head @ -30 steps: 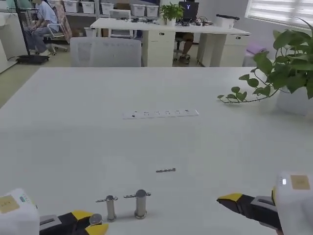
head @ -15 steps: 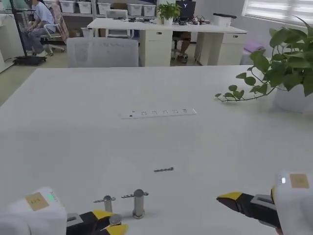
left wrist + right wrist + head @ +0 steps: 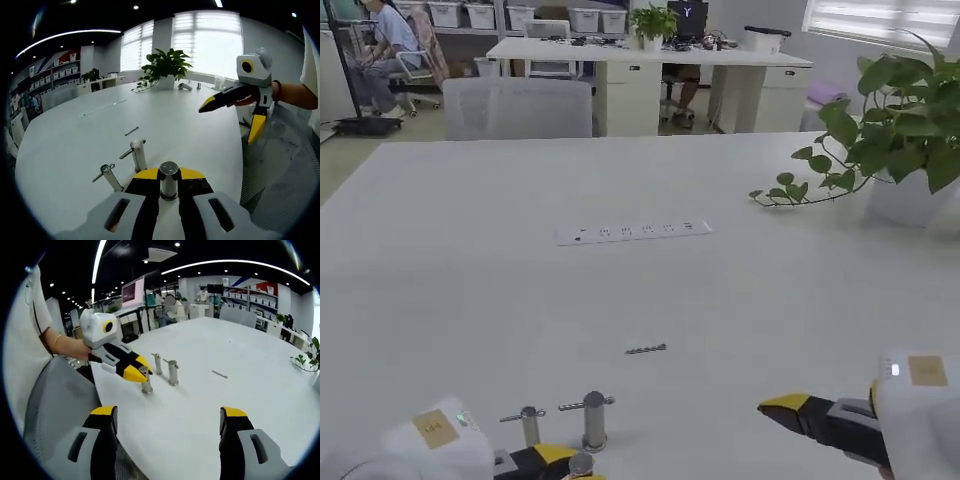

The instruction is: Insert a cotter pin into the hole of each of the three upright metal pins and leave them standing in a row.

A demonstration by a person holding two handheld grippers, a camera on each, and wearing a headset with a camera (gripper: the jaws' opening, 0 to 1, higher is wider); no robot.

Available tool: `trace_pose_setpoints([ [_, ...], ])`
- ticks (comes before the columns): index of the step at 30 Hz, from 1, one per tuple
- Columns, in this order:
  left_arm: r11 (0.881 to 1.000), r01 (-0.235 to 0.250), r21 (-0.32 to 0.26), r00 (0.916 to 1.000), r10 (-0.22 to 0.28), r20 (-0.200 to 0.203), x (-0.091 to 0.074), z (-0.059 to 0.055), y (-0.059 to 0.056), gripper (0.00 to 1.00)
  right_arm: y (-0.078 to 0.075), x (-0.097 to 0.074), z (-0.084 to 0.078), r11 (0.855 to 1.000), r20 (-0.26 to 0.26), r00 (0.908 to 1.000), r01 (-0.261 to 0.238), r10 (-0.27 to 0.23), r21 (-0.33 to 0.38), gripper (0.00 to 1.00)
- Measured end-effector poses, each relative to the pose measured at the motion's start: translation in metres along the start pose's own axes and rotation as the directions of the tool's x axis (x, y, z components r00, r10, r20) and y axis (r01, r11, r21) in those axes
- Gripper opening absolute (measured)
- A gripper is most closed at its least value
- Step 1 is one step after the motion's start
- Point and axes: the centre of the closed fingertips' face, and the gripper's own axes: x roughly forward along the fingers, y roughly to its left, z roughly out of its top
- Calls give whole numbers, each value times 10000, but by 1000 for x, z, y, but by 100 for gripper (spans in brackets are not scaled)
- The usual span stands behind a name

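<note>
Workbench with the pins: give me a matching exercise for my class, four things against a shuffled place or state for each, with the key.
Things
1. loose cotter pin
2. bare metal pin
3. right gripper
4. potted plant

Places or states
A. open, holding nothing
B. standing at the right edge of the table
C. lying flat on the table
D. clamped in the left gripper

Pairs: 1-C, 2-D, 3-A, 4-B

A white power strip [image 3: 633, 232] is lying flat on my worktop [image 3: 470, 290]; a potted plant [image 3: 895, 140] is trailing a stem near its right edge; beyond, a person [image 3: 385, 50] is sitting far left.
</note>
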Motion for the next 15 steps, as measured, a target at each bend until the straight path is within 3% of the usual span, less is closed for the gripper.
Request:
trace_pose_setpoints([
  [15, 10000, 81, -34, 10000, -81, -27, 5, -8, -3, 11, -2, -1, -3, 9998, 45, 9999, 115, -115, 182, 84],
])
